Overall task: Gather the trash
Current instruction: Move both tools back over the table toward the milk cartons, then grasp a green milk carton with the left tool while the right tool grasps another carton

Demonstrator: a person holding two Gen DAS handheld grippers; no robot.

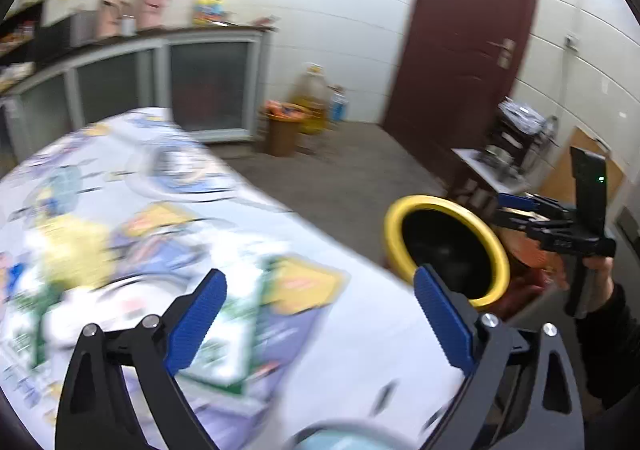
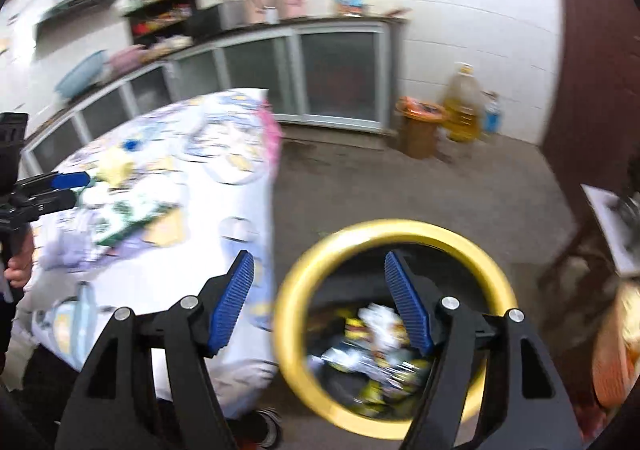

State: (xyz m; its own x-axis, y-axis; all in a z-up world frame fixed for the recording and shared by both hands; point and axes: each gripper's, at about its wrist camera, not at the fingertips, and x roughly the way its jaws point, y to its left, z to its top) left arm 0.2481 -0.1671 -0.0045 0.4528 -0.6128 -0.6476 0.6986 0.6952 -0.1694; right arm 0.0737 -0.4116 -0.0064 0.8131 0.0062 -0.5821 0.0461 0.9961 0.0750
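A yellow-rimmed black trash bin (image 2: 392, 326) stands on the floor beside the table, with crumpled wrappers (image 2: 376, 334) inside. It also shows in the left wrist view (image 1: 448, 246). My right gripper (image 2: 320, 290) is open and empty, over the near rim of the bin. My left gripper (image 1: 320, 306) is open and empty above the table (image 1: 360, 330), over a blurred green-and-white wrapper (image 1: 228, 334). In the right wrist view the left gripper (image 2: 60, 186) hovers by litter (image 2: 128, 218) on the table. In the left wrist view the right gripper (image 1: 516, 210) looks nearly closed from the side.
The table has a patterned cloth (image 2: 168, 178). A brown bin (image 2: 420, 126) with an orange bag, an oil jug (image 2: 464, 102) and a blue bottle stand by the far wall. Cabinets (image 1: 208, 82) run behind. A dark red door (image 1: 468, 34) and a small stand (image 1: 496, 166) are right.
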